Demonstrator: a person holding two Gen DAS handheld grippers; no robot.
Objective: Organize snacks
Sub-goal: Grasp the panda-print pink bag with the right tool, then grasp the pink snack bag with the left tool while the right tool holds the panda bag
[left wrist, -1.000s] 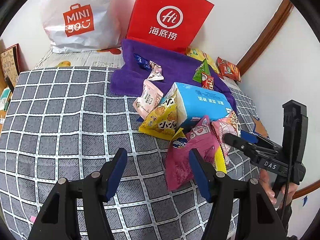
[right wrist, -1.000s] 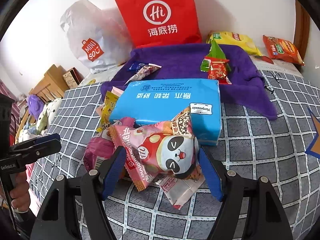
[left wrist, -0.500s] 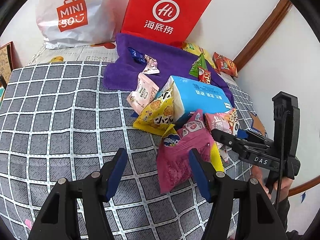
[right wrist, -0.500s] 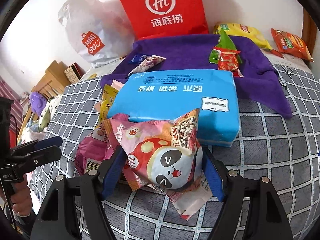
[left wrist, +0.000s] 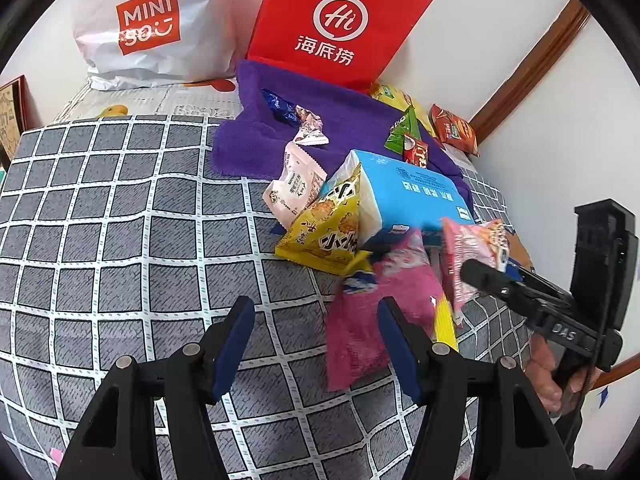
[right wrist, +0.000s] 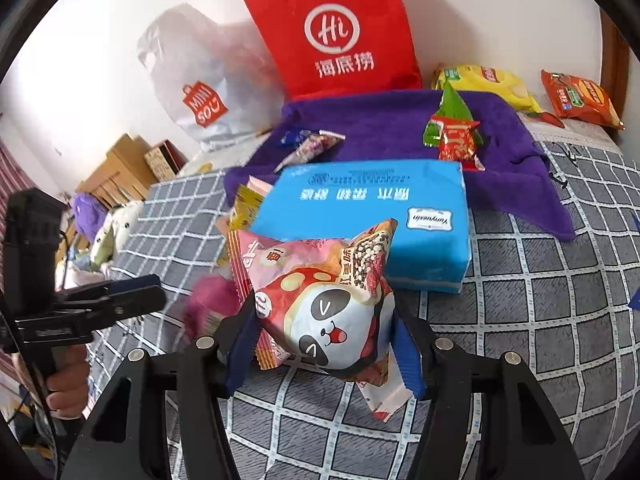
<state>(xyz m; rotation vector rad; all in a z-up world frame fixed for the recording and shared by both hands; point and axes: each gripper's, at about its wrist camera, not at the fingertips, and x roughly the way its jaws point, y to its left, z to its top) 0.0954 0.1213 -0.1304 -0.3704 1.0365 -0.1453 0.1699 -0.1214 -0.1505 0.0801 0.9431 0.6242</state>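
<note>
Right hand-held gripper [right wrist: 324,344] clamps panda snack bag [right wrist: 320,300], long axis upright.

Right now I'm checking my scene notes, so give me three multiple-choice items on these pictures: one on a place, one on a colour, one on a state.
1. Where does the green triangular snack packet lie?
A. on the purple towel
B. inside the red paper bag
C. on the blue tissue pack

2. What colour is the Miniso plastic bag?
A. black
B. white
C. green

3. What is the right gripper doing?
A. hanging open and empty
B. gripping the blue pack
C. clamping the panda-print snack bag

Key: 1 A, it rests on the towel; 2 B, white with a red logo; 3 C, both pads press the bag's sides.
</note>
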